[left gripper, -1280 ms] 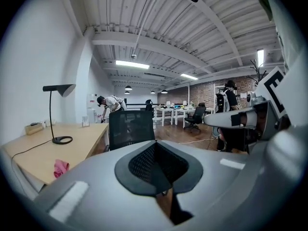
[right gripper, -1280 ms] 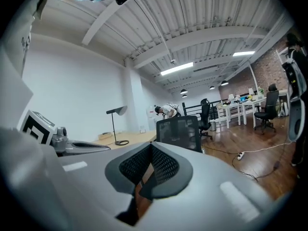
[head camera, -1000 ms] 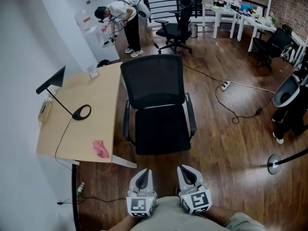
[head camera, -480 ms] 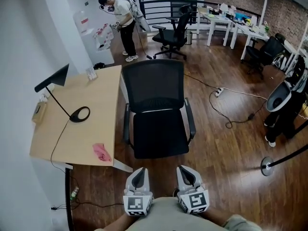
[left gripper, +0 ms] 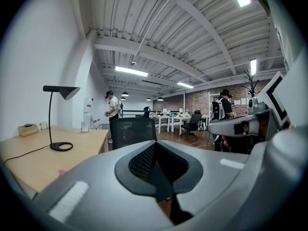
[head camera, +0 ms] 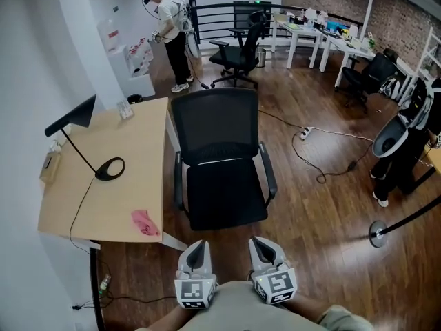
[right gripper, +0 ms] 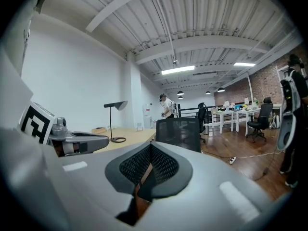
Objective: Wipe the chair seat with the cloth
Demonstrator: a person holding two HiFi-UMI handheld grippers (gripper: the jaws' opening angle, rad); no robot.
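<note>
The black mesh office chair stands in the middle of the head view with its bare black seat turned toward me. A crumpled pink cloth lies on the near right corner of the wooden desk, left of the chair. Both grippers sit low by my body, short of the chair and side by side. The left gripper is shut and holds nothing; the right gripper is shut and empty too. The chair back shows over the shut jaws in the left gripper view and the right gripper view.
On the desk stand a black lamp with its cord and a small box. A power strip and cable lie on the wood floor at right. A stanchion base, a second chair and a person stand farther off.
The chair and desk have slid slightly lower in the head view as I came closer. The person at the back has straightened up. Both grippers stay shut.
</note>
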